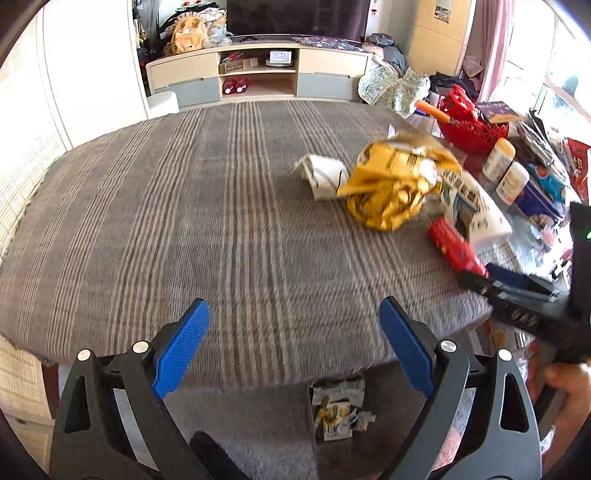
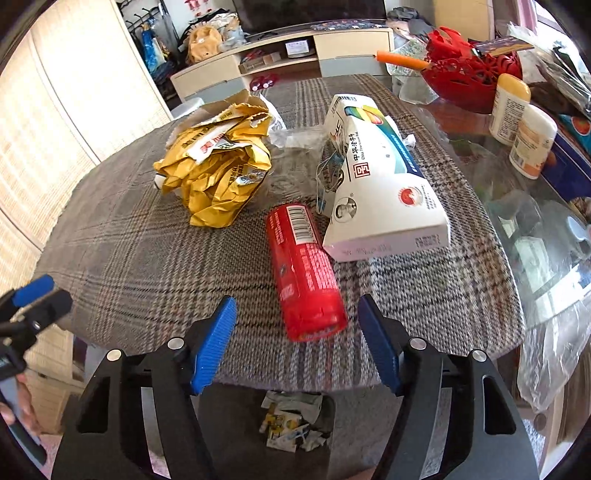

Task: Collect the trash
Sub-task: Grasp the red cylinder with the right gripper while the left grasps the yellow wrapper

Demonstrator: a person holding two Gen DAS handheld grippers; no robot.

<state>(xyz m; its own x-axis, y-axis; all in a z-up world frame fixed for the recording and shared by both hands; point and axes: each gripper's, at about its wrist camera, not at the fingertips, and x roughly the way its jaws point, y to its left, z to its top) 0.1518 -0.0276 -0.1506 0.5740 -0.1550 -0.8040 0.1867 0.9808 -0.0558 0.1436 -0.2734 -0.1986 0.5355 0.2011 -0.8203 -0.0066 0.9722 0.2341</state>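
Below, bin (image 2: 295, 421) holds crumpled wrappers (image 2: 291, 428).

Right gripper (image 2: 295, 343) agape, red can (image 2: 304, 271) just ahead (lying sideways), yellow wrapper (image 2: 218, 170) beyond

A plaid-covered tabletop (image 1: 184, 221) is seen before a pale TV cabinet (image 1: 258, 74) with grey drawers, set against the far wall beneath a dark screen (image 1: 295, 14). Strong daylight is admitted through a window (image 1: 535, 55) hung with pink curtains (image 1: 491, 40).
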